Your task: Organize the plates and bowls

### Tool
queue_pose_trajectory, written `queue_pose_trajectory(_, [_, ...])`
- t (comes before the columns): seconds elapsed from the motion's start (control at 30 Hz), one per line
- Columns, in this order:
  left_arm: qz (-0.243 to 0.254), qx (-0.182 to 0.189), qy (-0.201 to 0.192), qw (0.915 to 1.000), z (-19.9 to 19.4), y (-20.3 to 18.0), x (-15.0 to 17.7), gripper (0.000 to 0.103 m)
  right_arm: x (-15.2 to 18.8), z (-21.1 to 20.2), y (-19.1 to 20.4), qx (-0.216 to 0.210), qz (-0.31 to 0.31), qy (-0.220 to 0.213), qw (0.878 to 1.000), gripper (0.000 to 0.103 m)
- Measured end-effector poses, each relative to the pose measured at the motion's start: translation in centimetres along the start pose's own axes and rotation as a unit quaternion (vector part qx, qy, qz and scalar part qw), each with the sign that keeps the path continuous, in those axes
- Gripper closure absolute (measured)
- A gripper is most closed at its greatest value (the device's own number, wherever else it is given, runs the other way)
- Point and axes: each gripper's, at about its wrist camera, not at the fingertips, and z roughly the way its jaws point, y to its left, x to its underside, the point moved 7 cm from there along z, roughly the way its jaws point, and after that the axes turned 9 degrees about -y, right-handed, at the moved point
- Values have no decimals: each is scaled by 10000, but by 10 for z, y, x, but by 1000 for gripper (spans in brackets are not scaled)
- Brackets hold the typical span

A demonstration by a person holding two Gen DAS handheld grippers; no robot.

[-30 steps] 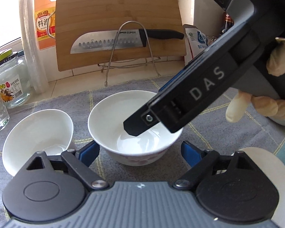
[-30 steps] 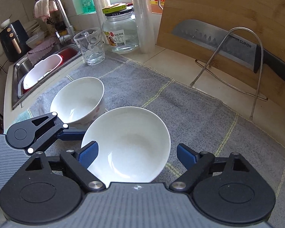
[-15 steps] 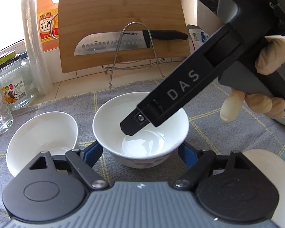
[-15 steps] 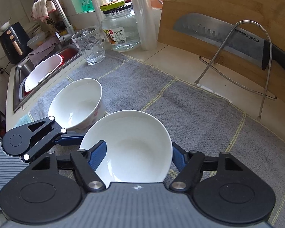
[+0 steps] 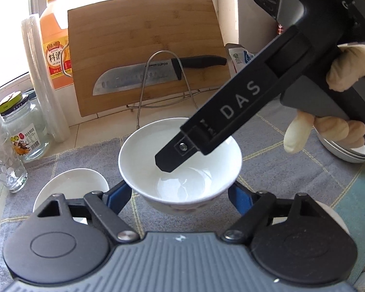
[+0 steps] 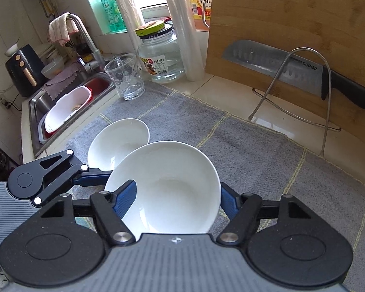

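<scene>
Both grippers pinch the same near bowl (image 6: 168, 189): left gripper (image 5: 180, 194) fingers squeeze its outer sides, right gripper (image 6: 177, 198) fingers clamp one inside, one outside. The second bowl (image 6: 116, 141) sits just left of it, toward the sink (image 6: 36, 104), nearer the left hand.

White bowl (image 5: 180, 163), grey yellow-lined cloth (image 6: 243, 146), blue-padded claw (image 5: 180, 194).
</scene>
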Motion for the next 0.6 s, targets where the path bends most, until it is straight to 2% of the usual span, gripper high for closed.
queue_pose_trajectory(0.6, [-21, 330, 9, 9995, -50, -38, 1, 17, 27, -64, 30, 58, -55, -103, 9999, 25])
